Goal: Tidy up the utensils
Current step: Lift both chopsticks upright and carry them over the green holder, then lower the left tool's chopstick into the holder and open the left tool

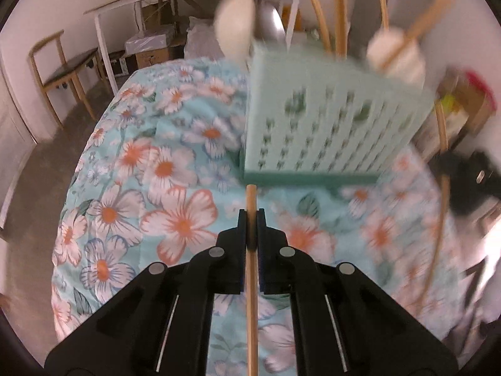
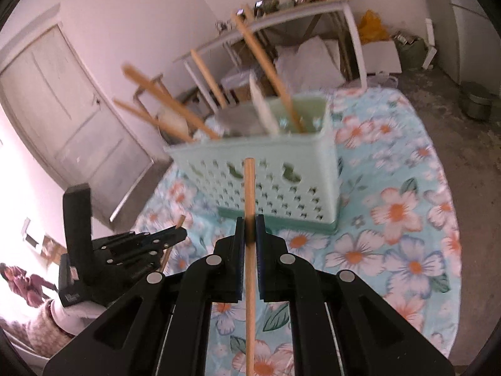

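My left claw (image 1: 251, 216) pinches 1 wooden stick (image 1: 251, 282); my right claw (image 2: 250, 222) pinches another stick (image 2: 250, 269), both near the green basket (image 2: 269, 169) on the desk (image 2: 391, 250).

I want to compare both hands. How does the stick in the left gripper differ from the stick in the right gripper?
The left gripper holds its wooden stick near the tip, so little juts out; the right gripper's stick juts out further. The left stick's tip ends at the basket's base; the right one overlaps its wall. Both are plain, round and clamped.
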